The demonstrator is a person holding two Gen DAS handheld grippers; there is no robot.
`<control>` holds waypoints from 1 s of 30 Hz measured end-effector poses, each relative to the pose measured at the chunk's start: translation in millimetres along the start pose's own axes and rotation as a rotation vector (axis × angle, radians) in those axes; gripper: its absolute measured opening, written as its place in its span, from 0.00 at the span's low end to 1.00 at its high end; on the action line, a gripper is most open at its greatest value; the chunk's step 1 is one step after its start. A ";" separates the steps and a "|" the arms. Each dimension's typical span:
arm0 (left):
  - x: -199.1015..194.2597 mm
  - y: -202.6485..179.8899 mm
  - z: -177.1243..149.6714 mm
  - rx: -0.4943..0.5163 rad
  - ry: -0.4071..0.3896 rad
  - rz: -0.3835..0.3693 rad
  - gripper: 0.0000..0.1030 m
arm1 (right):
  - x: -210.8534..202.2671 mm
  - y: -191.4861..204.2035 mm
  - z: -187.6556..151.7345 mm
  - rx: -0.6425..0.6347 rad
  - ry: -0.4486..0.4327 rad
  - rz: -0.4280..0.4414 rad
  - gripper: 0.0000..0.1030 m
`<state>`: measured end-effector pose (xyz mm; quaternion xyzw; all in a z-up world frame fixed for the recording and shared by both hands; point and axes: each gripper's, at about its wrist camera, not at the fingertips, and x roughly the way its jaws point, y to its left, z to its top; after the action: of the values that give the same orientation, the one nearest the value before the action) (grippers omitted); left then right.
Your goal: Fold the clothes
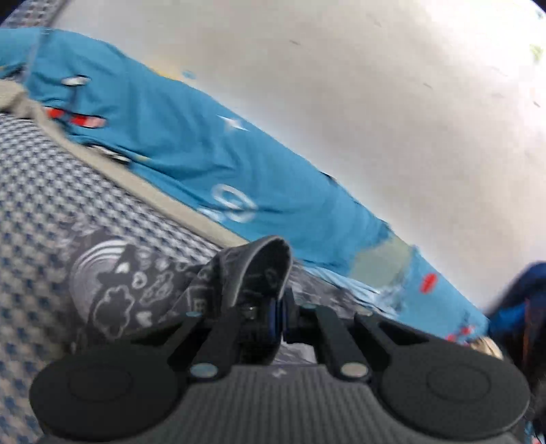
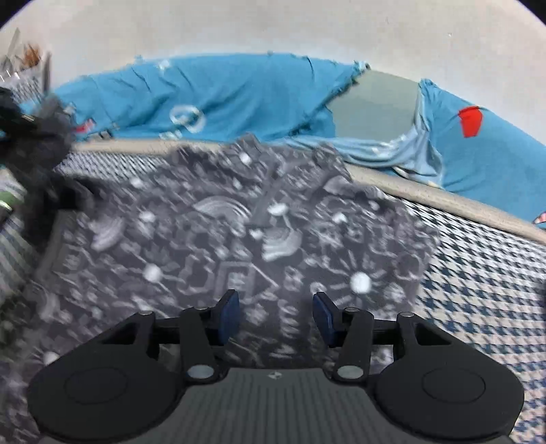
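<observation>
**Fold under way: one edge lifted, the rest still flat**

The grey patterned garment [image 2: 239, 246] lies spread on the houndstooth bed cover [image 2: 484, 273], with a rumpled blue sheet [image 2: 239, 99] bunched behind it along the white wall [image 2: 273, 30]. By the look of things the folding has only started. Most of the cloth is still flat and open, and I can see no finished crease anywhere in it. A good deal is left: the lifted part has to be carried over and laid down, and further folds would follow.

The left claw [image 1: 277, 316] is pinched tight on a corner of the garment; a loop of the grey fabric stands up just above its fingertips, raised off the bed while the body of the cloth trails away to the lower left in that view. In the right wrist view a dark, blurred shape at the far left edge, beside the raised cloth there, is probably that same claw, though it is too smeared to be sure.

The right claw [image 2: 275, 316] hovers over the near part of the garment with its blue pads [image 2: 229, 316] standing apart. The cloth shows between and beyond them, but nothing is gripped, and I cannot tell whether the fingertips touch the fabric or hang just above it.
</observation>
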<state>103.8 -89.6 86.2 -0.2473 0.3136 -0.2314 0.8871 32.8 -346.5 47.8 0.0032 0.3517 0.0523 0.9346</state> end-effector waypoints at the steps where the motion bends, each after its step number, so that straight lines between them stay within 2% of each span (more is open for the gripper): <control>1: 4.3 -7.1 -4.0 0.011 0.014 -0.019 0.03 | -3.8 -1.1 1.2 0.020 -0.019 0.056 0.46; 5: 18.6 -30.2 -18.7 0.062 0.075 -0.071 0.03 | -15.4 -6.7 5.2 0.101 -0.069 0.291 0.46; 7: 22.3 -33.0 -24.3 0.088 0.103 -0.069 0.03 | -17.7 -9.1 6.5 0.131 -0.080 0.368 0.46; 12: 37.1 -24.6 -36.9 0.114 0.230 -0.053 0.06 | -15.0 -19.3 10.1 0.217 -0.084 0.394 0.46; 14: 41.6 -19.6 -43.1 0.129 0.275 -0.015 0.15 | -10.8 -24.9 10.1 0.266 -0.069 0.399 0.46; 16: 40.9 -16.1 -46.6 0.138 0.296 -0.018 0.21 | -6.8 -29.9 10.2 0.311 -0.055 0.406 0.46; 18: 37.1 -17.1 -45.6 0.155 0.303 -0.040 0.36 | -4.2 -33.0 9.8 0.339 -0.047 0.421 0.46; 19: 32.0 -16.5 -43.4 0.155 0.282 -0.041 0.47 | -2.6 -34.1 9.7 0.349 -0.044 0.428 0.46; 20: 27.0 -15.9 -41.2 0.155 0.261 -0.042 0.50 | -0.4 -34.8 10.0 0.354 -0.042 0.430 0.46; 22: 17.2 -11.4 -34.7 0.144 0.221 -0.045 0.50 | 3.3 -33.7 10.0 0.357 -0.039 0.433 0.46; 24: 8.5 -1.1 -24.8 0.105 0.171 -0.016 0.50 | 7.6 -32.2 9.2 0.363 -0.035 0.446 0.46; 30: -11.7 27.5 -11.1 0.057 0.070 0.157 0.51 | 32.3 -20.0 7.4 0.389 -0.005 0.483 0.46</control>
<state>95.3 -65.0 67.7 -0.1886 0.3560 -0.1784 0.8977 63.8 -362.9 31.3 0.2656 0.3418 0.2047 0.8779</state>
